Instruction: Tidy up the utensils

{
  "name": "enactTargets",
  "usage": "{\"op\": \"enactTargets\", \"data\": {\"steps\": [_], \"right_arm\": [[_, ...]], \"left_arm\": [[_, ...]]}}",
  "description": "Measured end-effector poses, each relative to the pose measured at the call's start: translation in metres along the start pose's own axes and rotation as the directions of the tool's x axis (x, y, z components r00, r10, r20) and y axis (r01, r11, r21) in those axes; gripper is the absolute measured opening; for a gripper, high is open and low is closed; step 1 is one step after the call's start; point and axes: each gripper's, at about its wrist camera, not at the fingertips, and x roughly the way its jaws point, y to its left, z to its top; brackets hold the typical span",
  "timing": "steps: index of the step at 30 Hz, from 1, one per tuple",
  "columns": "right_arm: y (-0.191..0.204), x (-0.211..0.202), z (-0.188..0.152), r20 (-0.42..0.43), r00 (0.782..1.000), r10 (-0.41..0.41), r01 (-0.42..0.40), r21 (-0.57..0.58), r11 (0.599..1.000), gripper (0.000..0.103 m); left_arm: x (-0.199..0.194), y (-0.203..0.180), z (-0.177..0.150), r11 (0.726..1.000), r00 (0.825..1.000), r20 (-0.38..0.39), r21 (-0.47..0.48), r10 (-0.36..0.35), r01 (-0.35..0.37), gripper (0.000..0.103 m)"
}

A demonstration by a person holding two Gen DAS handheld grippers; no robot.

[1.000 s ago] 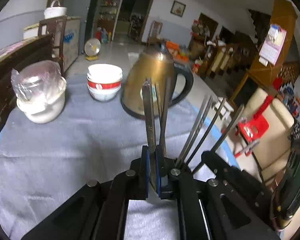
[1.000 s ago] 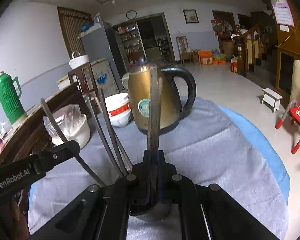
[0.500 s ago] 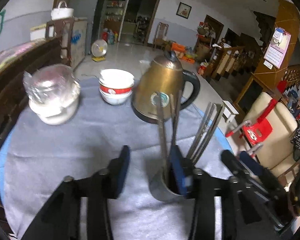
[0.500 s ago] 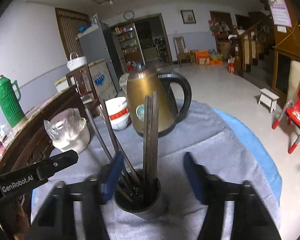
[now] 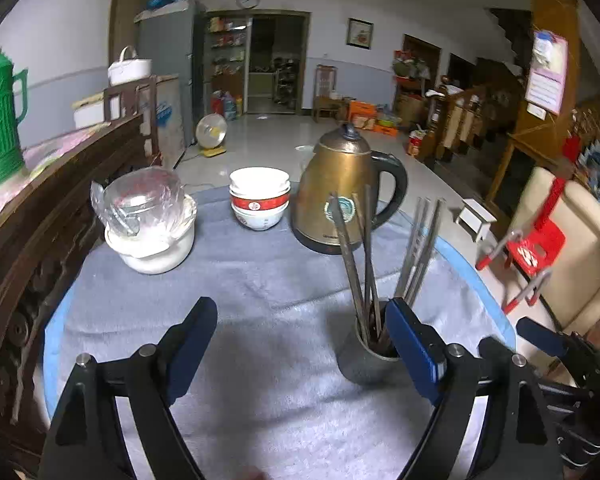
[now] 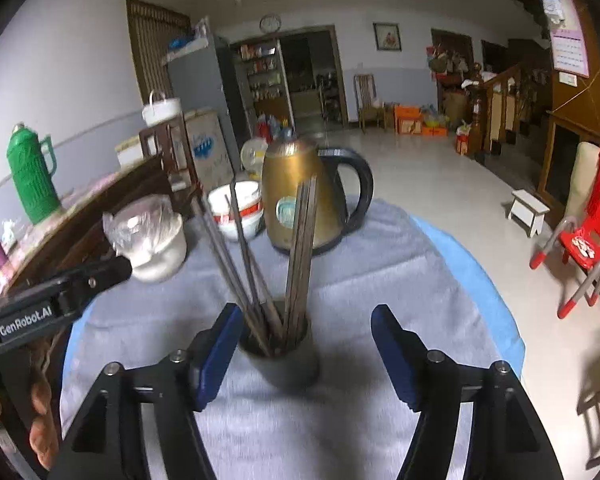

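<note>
Just before the gold kettle [image 6: 296,196] stands my dark metal cup [image 6: 278,354] of upright chopsticks [image 6: 300,256]; both tools, left [image 5: 300,344] and right [image 6: 302,354], are opening, empty, right nearer.

Dull, dark metal chopsticks [image 6: 300,248] stand in a matt grey cup [image 6: 284,364]. A soft, slightly fuzzy grey cloth [image 5: 260,280] covers the bench. The kettle [image 5: 340,192] is brushed, brass-coloured metal with a glossy black plastic handle. Glazed white bowls [image 5: 260,200] look smooth and shiny. Crinkled clear plastic film [image 5: 144,200] covers a white pot. The fingers [image 6: 216,352] carry smooth blue pads.
</note>
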Motion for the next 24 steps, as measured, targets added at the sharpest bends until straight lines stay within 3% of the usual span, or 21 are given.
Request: {"op": "enactTargets", "data": {"steps": [4, 8, 11, 24], "right_arm": [[0.006, -0.004, -0.014, -0.069, 0.998, -0.01, 0.007, -0.048, 0.999, 0.071], [0.008, -0.016, -0.022, -0.038, 0.999, -0.037, 0.035, -0.055, 0.998, 0.073], [0.008, -0.024, -0.021, -0.016, 0.999, -0.037, 0.036, -0.041, 0.999, 0.077], [0.023, -0.03, -0.019, 0.011, 0.998, -0.061, 0.062, -0.084, 0.995, 0.077]], "left_arm": [[-0.01, -0.006, -0.007, 1.0, 1.0, 0.019, 0.016, -0.013, 0.013, 0.092], [-0.02, -0.01, -0.01, 1.0, 0.999, 0.042, 0.0, -0.023, 0.023, 0.101], [-0.024, -0.014, -0.011, 1.0, 0.999, 0.047, 0.007, -0.014, 0.013, 0.102], [-0.028, -0.018, -0.012, 0.999, 0.998, 0.049, 0.023, 0.036, -0.037, 0.103]]}}
